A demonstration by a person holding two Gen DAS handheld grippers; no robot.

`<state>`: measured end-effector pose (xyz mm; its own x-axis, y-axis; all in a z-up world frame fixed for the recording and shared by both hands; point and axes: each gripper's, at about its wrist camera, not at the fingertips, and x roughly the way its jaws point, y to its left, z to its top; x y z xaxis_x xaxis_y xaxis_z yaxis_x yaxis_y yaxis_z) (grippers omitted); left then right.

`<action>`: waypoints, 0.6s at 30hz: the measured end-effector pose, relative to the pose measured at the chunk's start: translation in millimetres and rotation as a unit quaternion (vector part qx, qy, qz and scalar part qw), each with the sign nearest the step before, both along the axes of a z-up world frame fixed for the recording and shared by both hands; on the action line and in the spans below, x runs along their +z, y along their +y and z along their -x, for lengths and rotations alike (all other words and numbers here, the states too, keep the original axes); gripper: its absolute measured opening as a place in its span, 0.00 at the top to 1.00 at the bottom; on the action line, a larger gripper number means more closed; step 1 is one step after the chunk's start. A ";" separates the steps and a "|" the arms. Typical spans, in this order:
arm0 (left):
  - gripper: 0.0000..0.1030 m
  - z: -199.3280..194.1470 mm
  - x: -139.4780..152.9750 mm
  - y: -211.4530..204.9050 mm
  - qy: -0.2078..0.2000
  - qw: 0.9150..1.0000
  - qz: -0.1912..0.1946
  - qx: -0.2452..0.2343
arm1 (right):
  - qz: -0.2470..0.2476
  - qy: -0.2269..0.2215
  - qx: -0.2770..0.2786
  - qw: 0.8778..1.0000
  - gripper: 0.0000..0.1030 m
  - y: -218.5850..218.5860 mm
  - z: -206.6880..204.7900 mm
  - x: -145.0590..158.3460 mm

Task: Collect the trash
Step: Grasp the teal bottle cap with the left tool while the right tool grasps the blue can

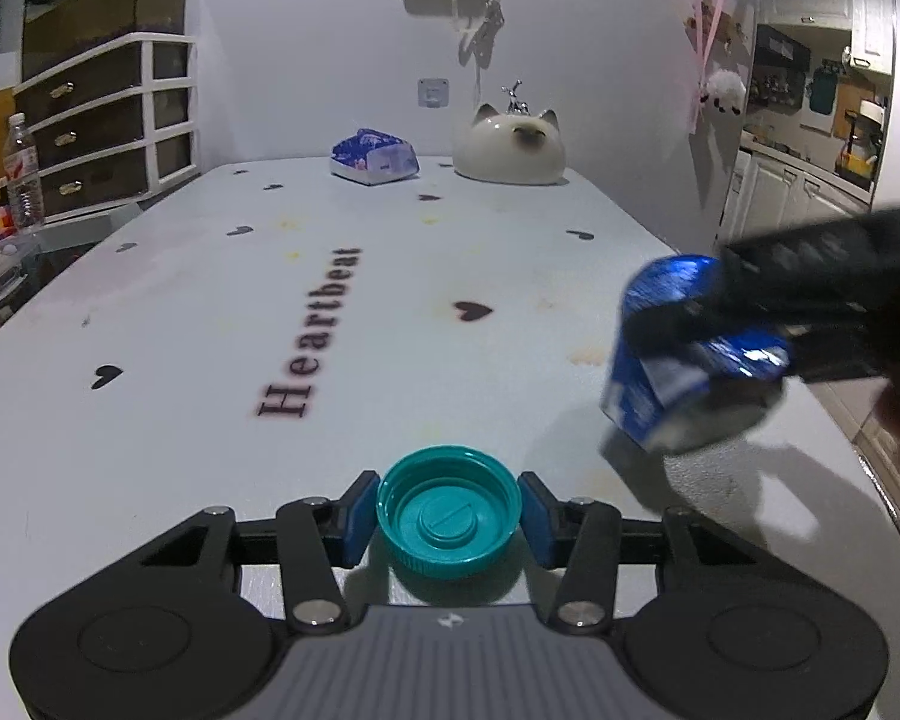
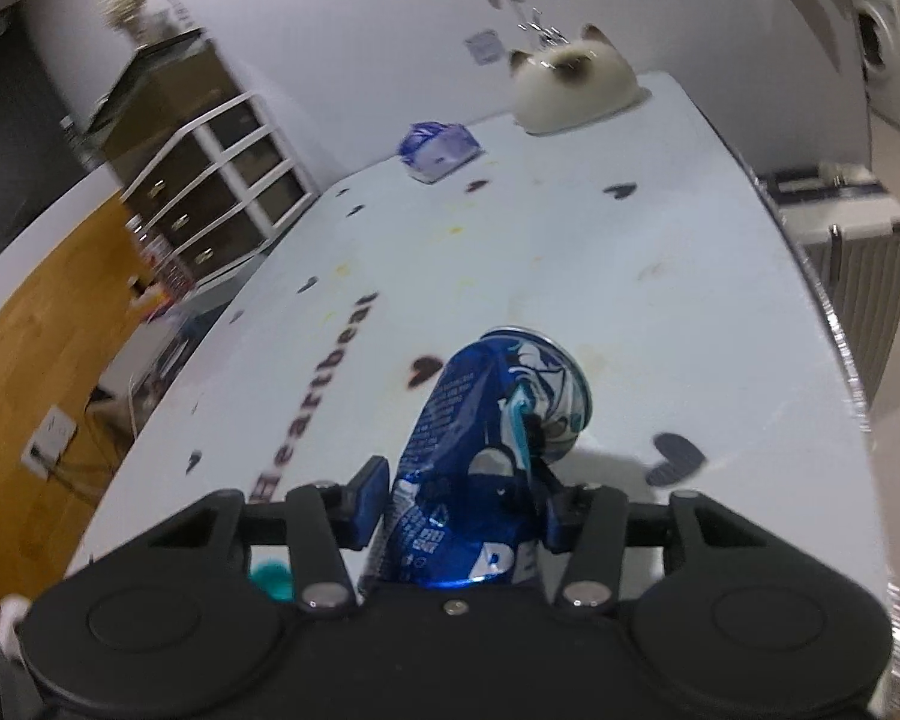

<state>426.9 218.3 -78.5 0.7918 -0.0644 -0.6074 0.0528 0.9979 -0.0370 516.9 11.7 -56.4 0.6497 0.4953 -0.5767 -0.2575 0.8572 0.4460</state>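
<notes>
A teal bottle cap [image 1: 449,510] lies open side up on the white table [image 1: 210,360], and my left gripper [image 1: 447,519] is shut on it, blue pads touching both sides. My right gripper [image 2: 459,495] is shut on a crushed blue soda can [image 2: 480,456] and holds it tilted just above the table. In the left wrist view the can [image 1: 678,372] hangs at the right in the blurred right gripper [image 1: 720,324]. A crumpled blue and white wrapper [image 1: 375,157] lies at the table's far end; it also shows in the right wrist view [image 2: 438,150].
A white cat-shaped ceramic [image 1: 509,147] stands at the far end beside the wrapper. A drawer unit [image 1: 102,126] and a water bottle [image 1: 23,174] stand off the left edge. A ribbed grey case [image 2: 852,264] stands beyond the right edge.
</notes>
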 end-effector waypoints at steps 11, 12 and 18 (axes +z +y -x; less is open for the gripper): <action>0.51 67.0 15.5 -21.9 -0.025 0.999 0.034 0.033 | -0.002 -0.011 0.031 0.999 0.79 -26.8 75.1 2.0; 0.51 72.4 15.6 -24.2 -0.025 0.999 0.034 0.035 | -0.005 -0.010 0.030 0.999 0.79 -30.6 81.1 1.6; 0.51 103.5 21.8 -33.4 -0.027 0.998 0.033 0.053 | 0.015 -0.031 0.041 0.999 0.79 -45.2 119.0 6.0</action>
